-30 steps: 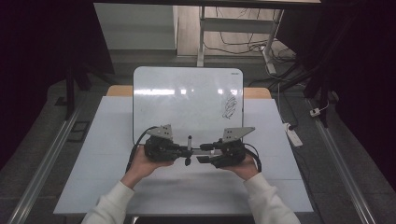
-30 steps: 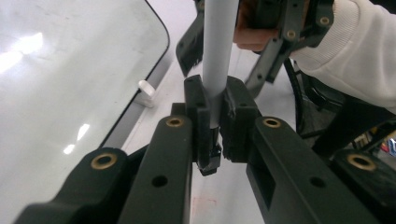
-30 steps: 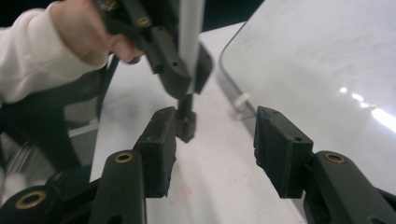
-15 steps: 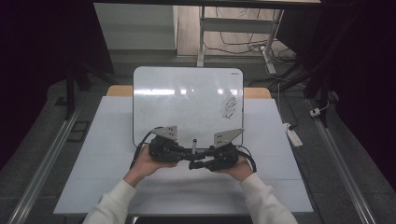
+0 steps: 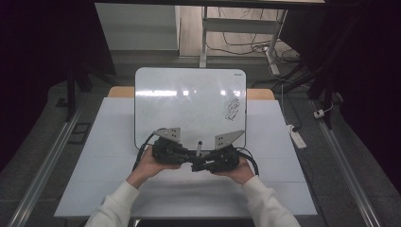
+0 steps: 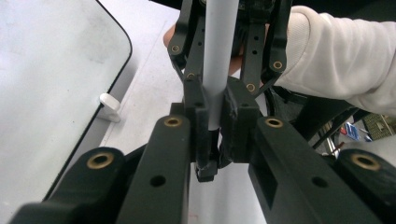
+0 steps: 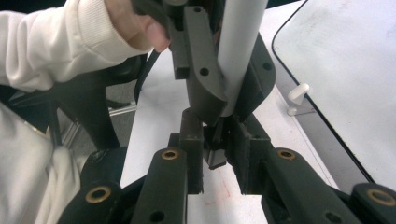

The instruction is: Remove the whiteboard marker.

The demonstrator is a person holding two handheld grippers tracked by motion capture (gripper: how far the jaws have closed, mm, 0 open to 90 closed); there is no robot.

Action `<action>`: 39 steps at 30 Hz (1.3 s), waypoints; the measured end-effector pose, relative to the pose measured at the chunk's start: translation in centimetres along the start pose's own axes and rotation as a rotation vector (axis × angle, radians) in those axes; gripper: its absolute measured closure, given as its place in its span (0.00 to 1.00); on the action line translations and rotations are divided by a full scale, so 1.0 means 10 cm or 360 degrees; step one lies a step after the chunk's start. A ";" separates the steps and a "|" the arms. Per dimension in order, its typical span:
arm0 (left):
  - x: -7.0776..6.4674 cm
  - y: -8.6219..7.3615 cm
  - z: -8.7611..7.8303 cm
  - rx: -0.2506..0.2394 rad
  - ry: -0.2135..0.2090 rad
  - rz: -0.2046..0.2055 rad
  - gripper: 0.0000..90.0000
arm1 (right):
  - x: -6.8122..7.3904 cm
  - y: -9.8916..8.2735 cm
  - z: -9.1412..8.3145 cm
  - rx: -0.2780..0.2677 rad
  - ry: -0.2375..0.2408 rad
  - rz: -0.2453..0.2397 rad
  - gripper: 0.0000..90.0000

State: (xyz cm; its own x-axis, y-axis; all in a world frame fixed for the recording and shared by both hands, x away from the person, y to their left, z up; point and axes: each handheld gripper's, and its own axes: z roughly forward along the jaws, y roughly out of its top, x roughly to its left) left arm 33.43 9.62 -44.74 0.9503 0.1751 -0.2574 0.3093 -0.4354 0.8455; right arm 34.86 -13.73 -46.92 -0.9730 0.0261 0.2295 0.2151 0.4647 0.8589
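Note:
A marker with a white barrel (image 6: pixel 218 56) stands nearly upright between the two grippers, just in front of the whiteboard (image 5: pixel 189 104). Its dark top end (image 5: pixel 199 143) pokes up above them. My left gripper (image 6: pixel 217 112) is shut on the lower part of the barrel (image 7: pixel 240 51). My right gripper (image 7: pixel 215 149) faces it from the other side. Its jaws have just been closing, and its pads now sit against the black cap (image 7: pixel 215 158) at the marker's bottom end. In the high view the left gripper (image 5: pixel 189 156) and the right gripper (image 5: pixel 197 164) meet tip to tip.
The whiteboard lies flat on the white table (image 5: pixel 108 142) and carries a black scribble (image 5: pixel 231 109) near its right edge. A small white peg (image 6: pixel 109 105) sticks out at the board's near edge. A power strip (image 5: pixel 298 137) lies on the floor to the right.
The two hands have drawn closer together, so the grippers now meet at the marker. The right gripper's jaws have closed in around the marker's lower end.

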 end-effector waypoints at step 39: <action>-0.40 -1.36 -0.98 -0.0097 0.1044 -0.0481 0.34 | -0.32 0.13 -1.00 -0.0613 -0.1038 0.0116 0.87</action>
State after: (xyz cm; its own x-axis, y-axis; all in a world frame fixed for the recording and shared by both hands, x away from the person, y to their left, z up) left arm 25.03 23.50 -50.62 0.6007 0.7820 -0.1662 0.5342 -0.2379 0.8112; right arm 39.14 -22.05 -41.98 -0.7821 0.6183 0.0777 0.1786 0.1030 0.9785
